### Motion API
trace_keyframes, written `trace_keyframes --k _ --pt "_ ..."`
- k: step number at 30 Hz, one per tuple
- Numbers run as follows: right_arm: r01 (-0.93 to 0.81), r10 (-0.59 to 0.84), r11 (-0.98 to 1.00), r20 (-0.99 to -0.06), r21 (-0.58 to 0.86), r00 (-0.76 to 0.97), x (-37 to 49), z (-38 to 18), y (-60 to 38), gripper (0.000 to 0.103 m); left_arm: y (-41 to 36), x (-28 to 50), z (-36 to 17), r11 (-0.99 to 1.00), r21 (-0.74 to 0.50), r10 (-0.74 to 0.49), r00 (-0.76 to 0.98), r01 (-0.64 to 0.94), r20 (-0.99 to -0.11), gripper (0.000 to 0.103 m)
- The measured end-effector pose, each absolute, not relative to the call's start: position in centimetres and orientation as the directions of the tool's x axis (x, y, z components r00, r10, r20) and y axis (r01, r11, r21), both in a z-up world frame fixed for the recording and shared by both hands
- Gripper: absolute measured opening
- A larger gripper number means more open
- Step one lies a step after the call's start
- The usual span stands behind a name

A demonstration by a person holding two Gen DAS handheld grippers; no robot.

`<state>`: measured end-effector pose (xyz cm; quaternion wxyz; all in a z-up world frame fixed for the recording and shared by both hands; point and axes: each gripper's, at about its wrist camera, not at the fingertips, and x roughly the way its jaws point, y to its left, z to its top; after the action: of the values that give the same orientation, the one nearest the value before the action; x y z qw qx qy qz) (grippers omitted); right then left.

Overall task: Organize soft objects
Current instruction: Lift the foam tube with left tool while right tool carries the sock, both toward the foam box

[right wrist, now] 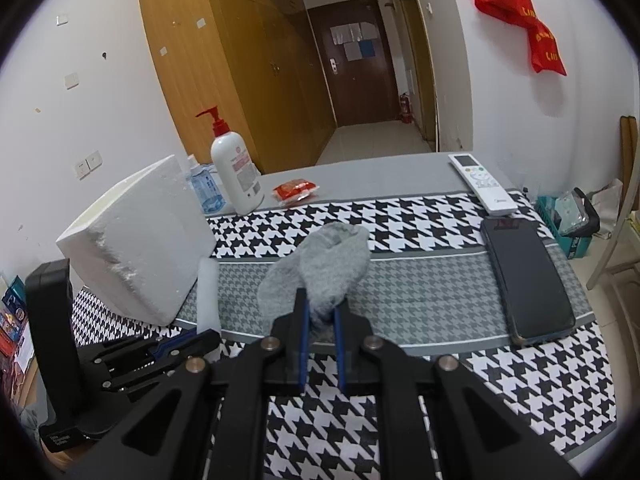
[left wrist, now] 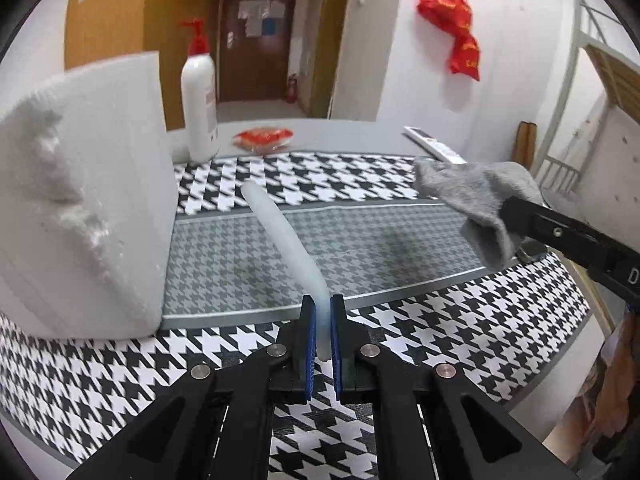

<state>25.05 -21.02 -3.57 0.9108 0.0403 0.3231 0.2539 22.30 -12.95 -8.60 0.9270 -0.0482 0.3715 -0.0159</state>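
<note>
Evenly lit indoors, soft and shadow-poor.
Strong fisheye bending and black vignette at all corners; slight motion blur on foam block (left wrist: 80,200) at left of left-wrist view; faint shadow on cloth (left wrist: 396,240) mid-frame; right-wrist view sharp.

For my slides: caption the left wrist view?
Left gripper clamps white foam strip; right gripper holds grey sock.

Sock (right wrist: 332,264): my fingers (right wrist: 303,320) hide its lower end.
Blue bottle (right wrist: 205,188): half hidden behind foam block (right wrist: 136,240).
Door papers (left wrist: 260,16): blurred, unreadable.
</note>
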Motion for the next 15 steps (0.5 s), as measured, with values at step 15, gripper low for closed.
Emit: trace_keyframes --k 15 --pt "-0.443 0.479 0.872 -0.54 0.207 0.692 21.8 -3.2 -19.0 0.014 -12.3 18.8 -5.5 0.991 0.111 -0.005 0.831 0.08 -0.556 0.007"
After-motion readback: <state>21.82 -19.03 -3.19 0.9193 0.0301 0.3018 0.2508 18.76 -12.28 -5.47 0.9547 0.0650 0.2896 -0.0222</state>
